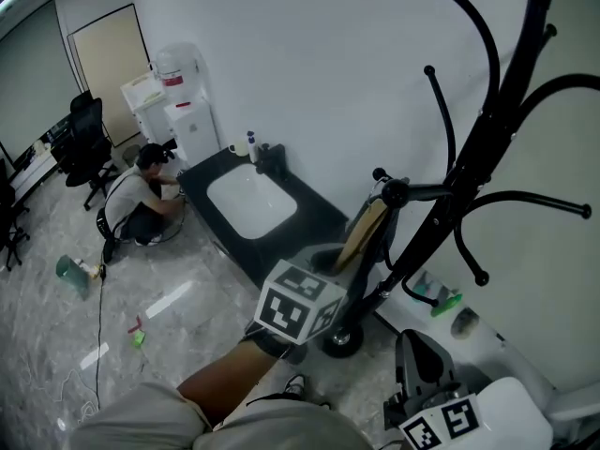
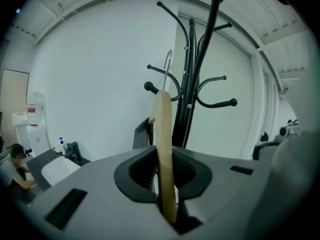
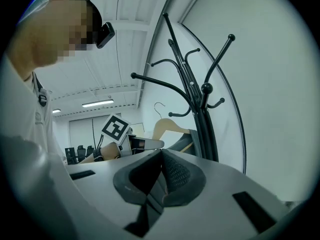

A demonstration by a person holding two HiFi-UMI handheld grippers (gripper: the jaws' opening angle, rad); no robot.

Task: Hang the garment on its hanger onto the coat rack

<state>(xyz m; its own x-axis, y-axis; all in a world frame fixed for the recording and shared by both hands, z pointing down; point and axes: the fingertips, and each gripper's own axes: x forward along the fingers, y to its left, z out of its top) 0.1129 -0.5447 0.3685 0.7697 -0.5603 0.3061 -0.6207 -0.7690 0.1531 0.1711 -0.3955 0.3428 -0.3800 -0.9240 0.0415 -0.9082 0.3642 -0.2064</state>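
My left gripper (image 1: 345, 262) is shut on a pale wooden hanger (image 1: 364, 232), which stands edge-on between its pads in the left gripper view (image 2: 163, 134). The metal hook (image 2: 168, 66) rises beside a ball-tipped peg (image 2: 148, 87) of the black coat rack (image 1: 469, 176); whether they touch I cannot tell. A dark grey piece of garment (image 2: 141, 134) shows behind the hanger. My right gripper (image 1: 424, 364) hangs low at the right, shut and holding nothing (image 3: 161, 156). From there the hanger (image 3: 167, 129) and the rack (image 3: 192, 94) are in sight.
The rack's round base (image 1: 339, 340) stands on the floor by a dark counter with a white sink (image 1: 248, 200). A person (image 1: 141, 204) crouches at the counter's far end, near a water dispenser (image 1: 183, 101) and office chairs (image 1: 84, 139).
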